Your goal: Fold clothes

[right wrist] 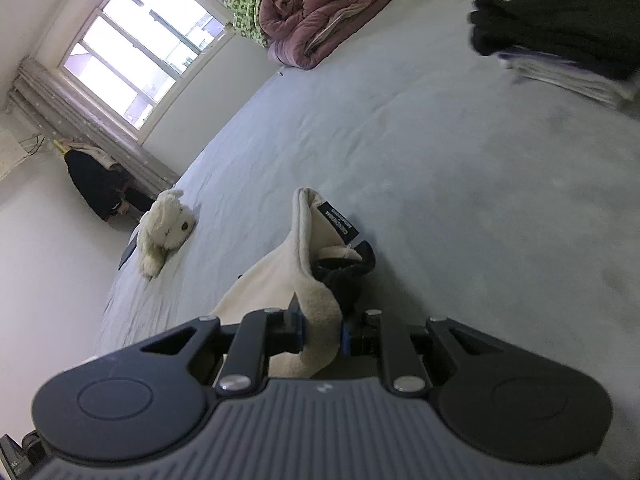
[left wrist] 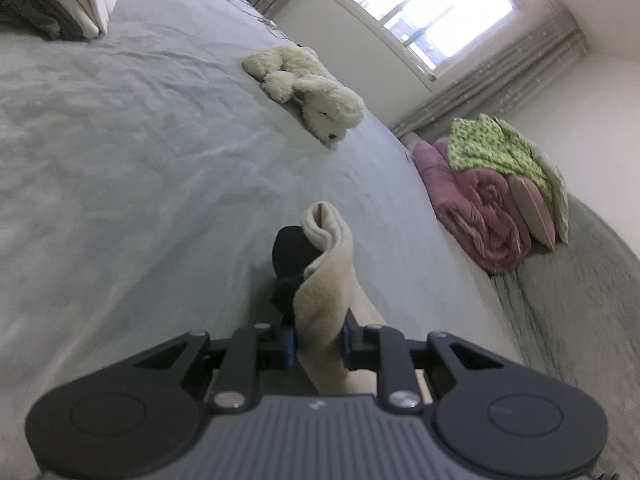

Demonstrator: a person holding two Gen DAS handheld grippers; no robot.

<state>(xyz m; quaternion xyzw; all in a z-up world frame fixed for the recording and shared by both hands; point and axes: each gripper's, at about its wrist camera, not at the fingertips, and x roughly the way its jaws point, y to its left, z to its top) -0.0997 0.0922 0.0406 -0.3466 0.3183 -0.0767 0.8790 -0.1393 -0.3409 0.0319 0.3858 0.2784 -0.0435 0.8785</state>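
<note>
Holding: left gripper (left wrist: 318, 342) and right gripper (right wrist: 322, 330) are each pinching the cream fleece garment (left wrist: 326, 276) between narrow fingers.
Garment axis: running away from the fingers, over the grey bed (left wrist: 120, 160).
Label: black tag (right wrist: 339, 222) is showing at its far end.

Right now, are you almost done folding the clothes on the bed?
Partly. Folded piles already sit on the bed: a white and grey stack and a dark stack. In hand is a cream fleece garment, pinched by the left gripper and the right gripper. It hangs bunched, so it is not yet folded.
</note>
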